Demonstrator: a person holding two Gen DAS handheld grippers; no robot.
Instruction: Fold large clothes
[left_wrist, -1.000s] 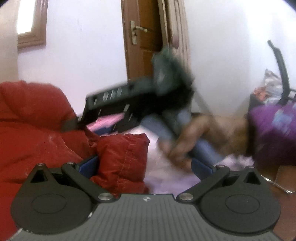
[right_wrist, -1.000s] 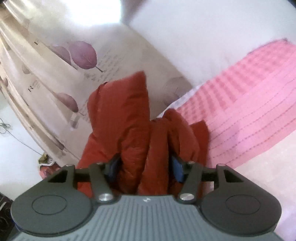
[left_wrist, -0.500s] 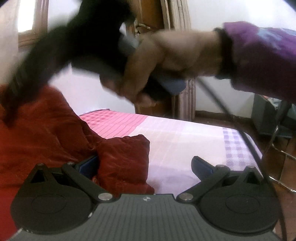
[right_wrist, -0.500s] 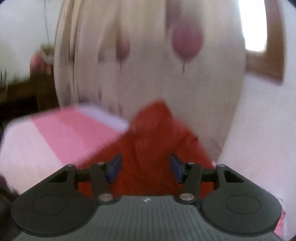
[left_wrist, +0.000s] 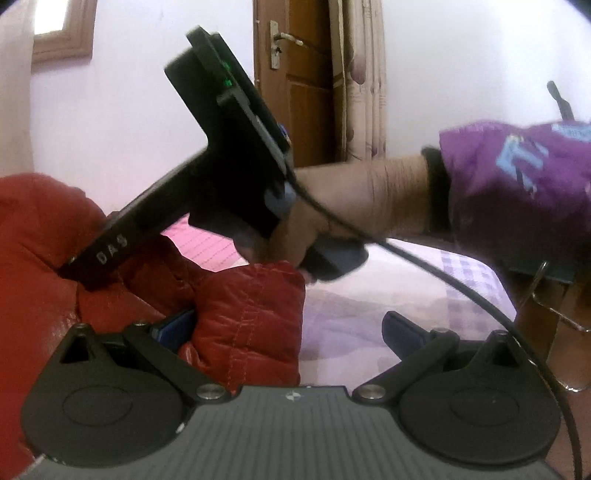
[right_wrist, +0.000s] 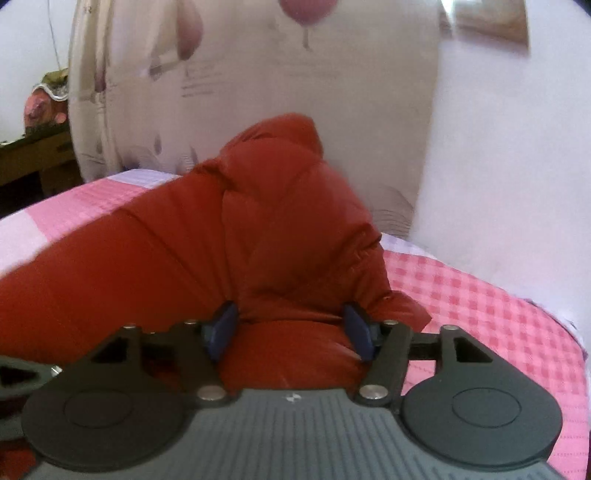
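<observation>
A red puffer jacket (left_wrist: 247, 317) lies bunched on the bed. In the left wrist view, my left gripper (left_wrist: 288, 328) stands wide open, with a fold of the jacket against its left finger only. The right gripper's black body (left_wrist: 229, 162) and the hand holding it cross the view above, its front end (left_wrist: 92, 266) down on the jacket. In the right wrist view, my right gripper (right_wrist: 291, 332) is shut on a thick bunch of the red jacket (right_wrist: 280, 236), which rises to a peak ahead.
The bed has a pink and white checked cover (right_wrist: 480, 295) and a pale lilac part (left_wrist: 369, 288). A leaf-print curtain (right_wrist: 258, 74) hangs behind. A wooden door (left_wrist: 299, 74) stands in the far wall. A black cable (left_wrist: 461, 280) trails from the right gripper.
The right gripper has swung down from high above onto the jacket at the left, holding its bunch throughout. The left gripper has stayed open and still.
</observation>
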